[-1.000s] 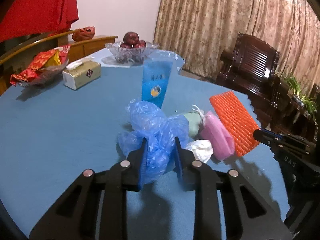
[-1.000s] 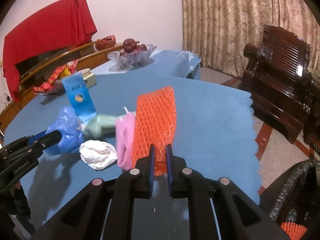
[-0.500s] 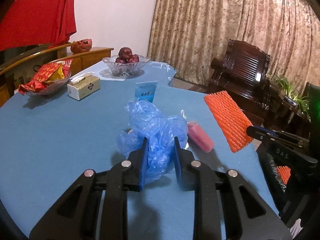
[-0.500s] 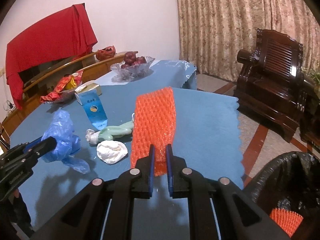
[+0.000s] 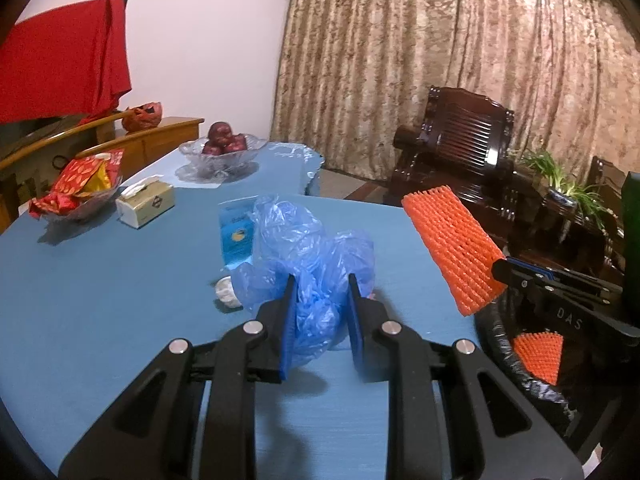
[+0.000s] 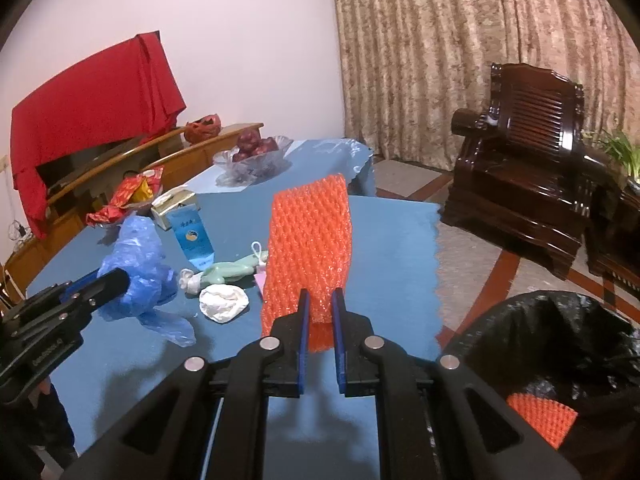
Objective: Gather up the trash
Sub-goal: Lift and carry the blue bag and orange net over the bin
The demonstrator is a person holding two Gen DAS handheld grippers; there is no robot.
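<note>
Left wrist: left tool (image 5: pixel 320 292) pinches blue bag (image 5: pixel 308 256); right tool (image 6: pixel 319 304) clamps orange foam net (image 6: pixel 308 240)

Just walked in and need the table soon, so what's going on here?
Someone is clearing trash off the blue table with two handheld grippers. The left gripper is shut on a crumpled blue plastic bag; the right gripper is shut on an orange foam net, beside a black-lined bin that already holds one orange net. A white wad and a blue packet remain.
</note>
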